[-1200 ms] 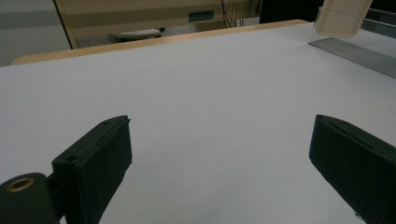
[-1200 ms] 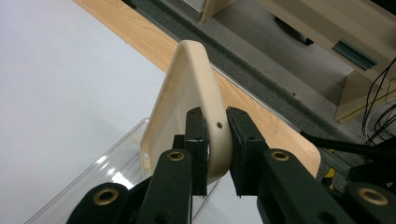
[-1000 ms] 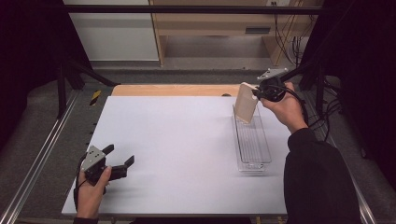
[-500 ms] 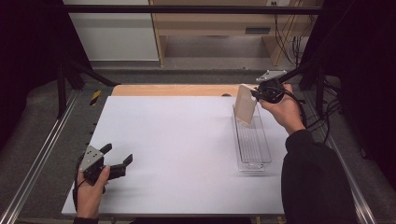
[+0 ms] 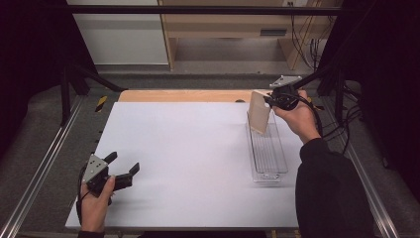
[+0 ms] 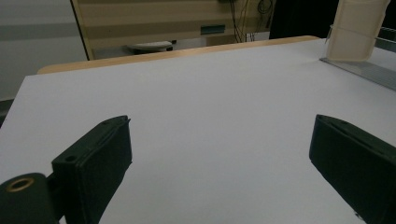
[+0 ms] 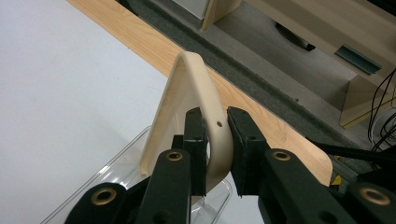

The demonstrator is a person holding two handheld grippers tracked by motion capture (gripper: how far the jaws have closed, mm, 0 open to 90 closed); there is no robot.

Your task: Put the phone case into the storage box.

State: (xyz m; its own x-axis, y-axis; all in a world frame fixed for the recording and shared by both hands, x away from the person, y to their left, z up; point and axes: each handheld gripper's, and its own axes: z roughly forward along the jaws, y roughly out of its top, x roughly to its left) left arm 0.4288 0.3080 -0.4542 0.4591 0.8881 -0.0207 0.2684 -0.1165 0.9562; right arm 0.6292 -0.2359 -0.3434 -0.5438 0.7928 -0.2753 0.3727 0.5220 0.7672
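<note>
right tool [image 5: 270, 100]: gripping cream lid [image 5: 259, 117] above clear tray [image 5: 270, 163]
left tool [image 5: 123, 171]: resting agape on worktop [image 5: 188, 148]

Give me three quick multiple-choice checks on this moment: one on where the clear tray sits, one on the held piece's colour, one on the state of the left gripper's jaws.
1. Where on the white table top is the clear tray?
A. on the person's right side
B. on the person's left side
C. at the centre

2. What colour is the tray lid held by the right gripper?
A. blue
B. cream
C. black

3. How do the left gripper jaws stand?
A. shut on the lid
B. shut on nothing
C. open

Key: 1 A, the tray lies beside the right forearm. 2 B, the right gripper view shows a cream rim between the pads. 3 C, bare table shows between the jaws.
</note>
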